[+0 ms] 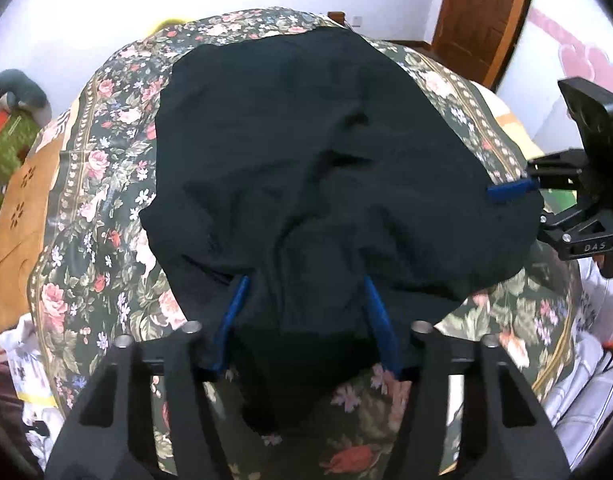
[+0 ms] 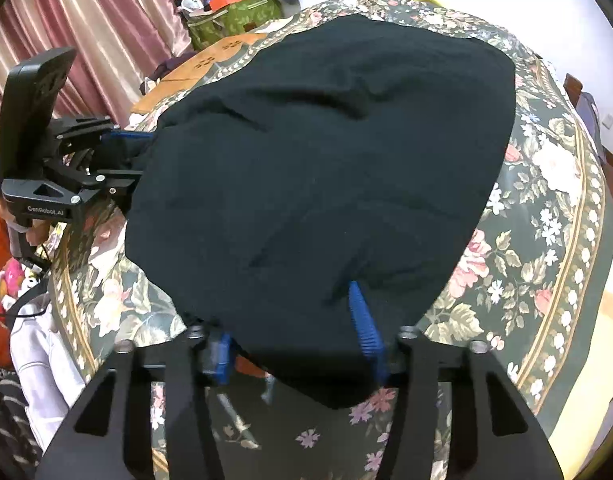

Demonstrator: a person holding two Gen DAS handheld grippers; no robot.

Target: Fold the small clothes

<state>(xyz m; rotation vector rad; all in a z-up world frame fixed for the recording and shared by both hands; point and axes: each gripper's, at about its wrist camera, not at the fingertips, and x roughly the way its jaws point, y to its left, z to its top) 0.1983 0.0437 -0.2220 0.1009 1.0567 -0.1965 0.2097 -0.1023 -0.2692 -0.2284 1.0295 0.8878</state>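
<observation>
The dark garment (image 1: 306,152) lay in the middle of a bed covered by a floral bedspread (image 1: 106,184), and it took most of the flat top. Beyond its far edge only a narrow strip of the flowered cloth was free before the bedspread fell away toward the white wall (image 1: 86,8). On the left side, in the left wrist view, a wider band of bedspread stayed bare, with an orange-brown panel (image 1: 22,216) next to it at the bed's side. On the right, in the right wrist view, a broad bare area of flowers ran out to the patterned border (image 2: 554,240). A wooden door (image 1: 482,20) stood behind the far corner, and pink curtains (image 2: 86,20) with a green bag (image 2: 234,16) were beyond the other side. The near edge of the garment hung over the bed's front side, where both tools worked. The left gripper (image 1: 306,300) had the near hem bunched between its blue fingers (image 1: 234,312), which pressed on the cloth. The right gripper (image 2: 298,336) was clamped on the other near corner, with the fabric draped over its blue fingers (image 2: 364,328). The cloth looked black or very dark green, soft, wrinkled in several shallow folds, and its far edge was rounded and quite smooth.
</observation>
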